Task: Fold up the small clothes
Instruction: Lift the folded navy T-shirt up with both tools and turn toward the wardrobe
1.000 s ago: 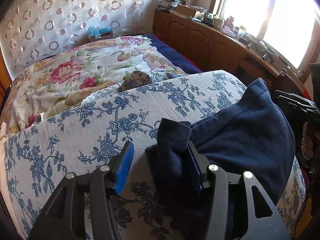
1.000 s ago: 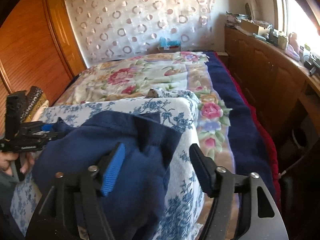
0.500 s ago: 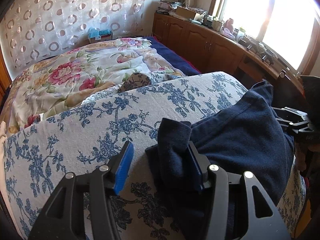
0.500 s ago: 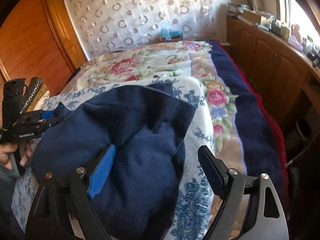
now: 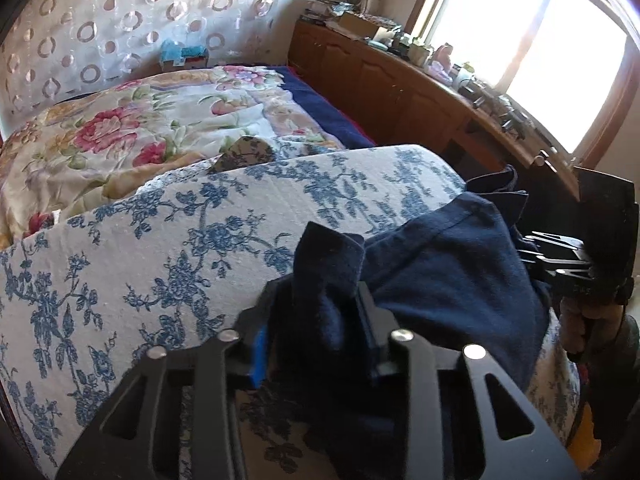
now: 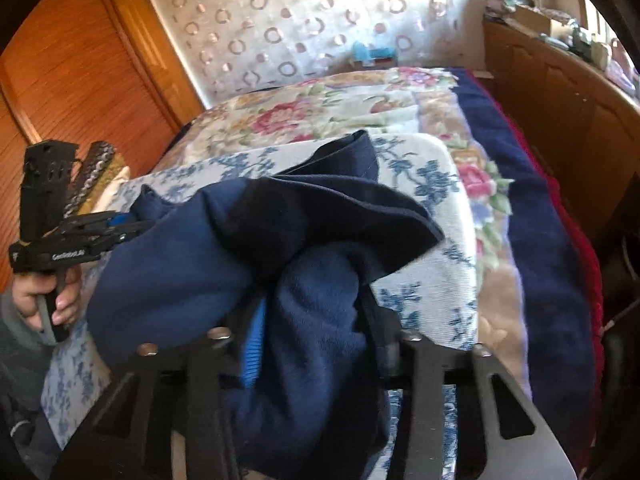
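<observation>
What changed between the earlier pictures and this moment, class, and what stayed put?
Both grippers' jaws have just been closing: the left gripper now pinches one bunched corner of the navy garment, the right gripper another. The blue-flowered cover and the floral quilt behind it lie unchanged.

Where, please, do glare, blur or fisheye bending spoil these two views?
Left wrist view: the window is blown out white and the cabinet edge bows. Right wrist view: softer overall, with the navy garment partly in shadow and the wardrobe curving at the rim.
</observation>
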`<action>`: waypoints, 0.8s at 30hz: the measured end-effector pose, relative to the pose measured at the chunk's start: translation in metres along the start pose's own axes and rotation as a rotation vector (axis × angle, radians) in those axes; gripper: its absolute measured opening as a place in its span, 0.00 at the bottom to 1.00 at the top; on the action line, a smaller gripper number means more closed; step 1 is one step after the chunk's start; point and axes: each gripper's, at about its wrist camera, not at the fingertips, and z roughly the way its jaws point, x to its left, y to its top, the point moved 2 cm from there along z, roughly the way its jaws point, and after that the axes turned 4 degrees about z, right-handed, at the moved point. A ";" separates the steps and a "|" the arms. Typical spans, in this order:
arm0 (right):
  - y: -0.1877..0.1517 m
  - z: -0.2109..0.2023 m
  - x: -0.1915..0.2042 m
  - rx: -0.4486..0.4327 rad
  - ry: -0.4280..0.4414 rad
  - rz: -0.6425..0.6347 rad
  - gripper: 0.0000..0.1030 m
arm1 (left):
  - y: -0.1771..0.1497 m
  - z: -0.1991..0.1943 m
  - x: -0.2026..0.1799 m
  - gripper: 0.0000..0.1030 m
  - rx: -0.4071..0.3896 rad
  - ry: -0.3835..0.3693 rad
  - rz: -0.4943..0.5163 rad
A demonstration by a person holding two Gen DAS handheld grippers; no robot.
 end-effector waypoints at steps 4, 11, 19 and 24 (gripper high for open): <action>-0.001 -0.007 0.015 -0.027 -0.051 -0.069 0.22 | 0.001 -0.013 -0.010 0.13 -0.035 -0.014 0.030; 0.003 -0.031 0.032 -0.109 -0.062 -0.089 0.19 | 0.003 -0.057 -0.024 0.12 -0.137 -0.042 0.039; 0.018 -0.051 0.065 -0.189 -0.033 -0.146 0.19 | -0.002 -0.116 -0.024 0.11 -0.251 0.011 0.044; 0.033 -0.052 0.096 -0.229 0.020 -0.193 0.19 | -0.011 -0.158 -0.008 0.11 -0.312 0.079 0.034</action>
